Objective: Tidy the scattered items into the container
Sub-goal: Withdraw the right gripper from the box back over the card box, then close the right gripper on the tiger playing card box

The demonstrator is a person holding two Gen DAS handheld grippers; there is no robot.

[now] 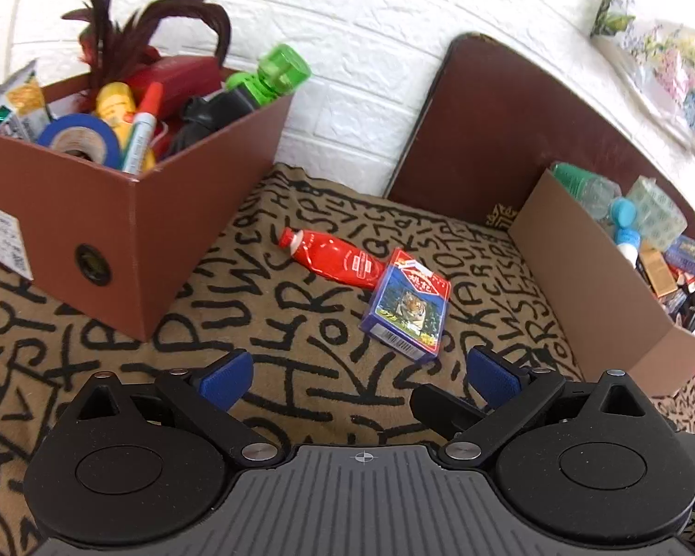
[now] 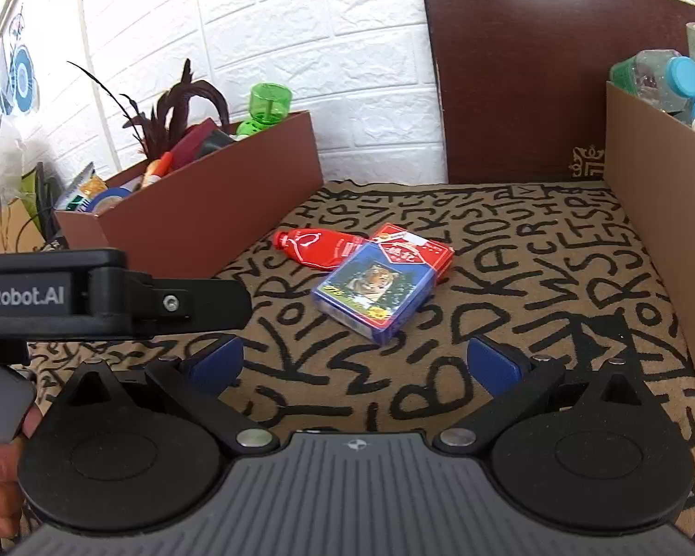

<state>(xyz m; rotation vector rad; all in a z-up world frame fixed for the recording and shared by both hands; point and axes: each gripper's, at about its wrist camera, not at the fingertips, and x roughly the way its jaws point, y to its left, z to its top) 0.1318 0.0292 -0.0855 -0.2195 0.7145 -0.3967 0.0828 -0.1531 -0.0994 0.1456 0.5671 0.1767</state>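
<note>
Both grippers — left gripper point(image 1: 359, 377), right gripper point(image 2: 354, 363) — spread wide and empty, card box point(image 1: 405, 306) just ahead touching red pouch point(image 1: 331, 255), brown box point(image 1: 134, 213) left holds tape roll point(image 1: 81, 139), markers, feathers.

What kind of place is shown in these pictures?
Probably a room at home, on a cloth-covered table or bed. A letter-patterned cloth lies against a white brick-look wall, with a brown box of household odds and ends on it.

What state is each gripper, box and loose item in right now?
left gripper: open, empty
right gripper: open, empty
card pack: flat on cloth, overlapping red pouch
red pouch: lying on cloth, capped
brown box: upright, heaped
tan box: upright, partly filled
</note>
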